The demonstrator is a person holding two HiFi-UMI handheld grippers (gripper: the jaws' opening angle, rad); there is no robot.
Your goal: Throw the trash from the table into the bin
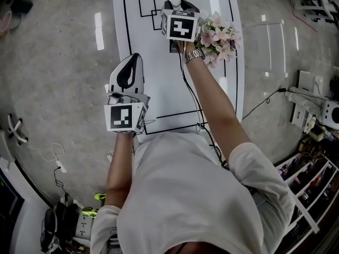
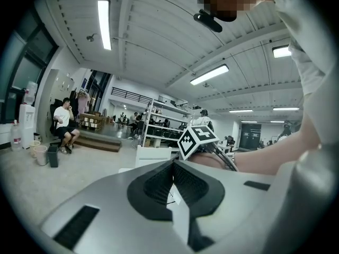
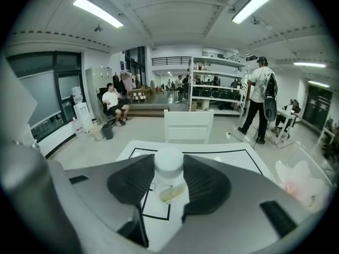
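Observation:
A small clear bottle [image 3: 168, 167] with a white cap and a pale label stands upright on the white table [image 3: 222, 160]. My right gripper [image 3: 168, 183] has its pads against both sides of the cap, shut on the bottle. In the head view that gripper [image 1: 178, 6] is at the table's far end, with the white cap [image 1: 174, 2] showing between its jaws. My left gripper [image 1: 135, 58] hangs over the table's left edge. Its jaws are pressed together with nothing between them, as the left gripper view [image 2: 172, 180] shows.
Pink artificial flowers [image 1: 218, 36] stand just right of my right wrist. The table [image 1: 159, 89] bears black outlined squares. A white chair [image 3: 188, 126] stands at its far end. A dark bin [image 3: 108, 130] sits on the floor by a seated person; other people are further off.

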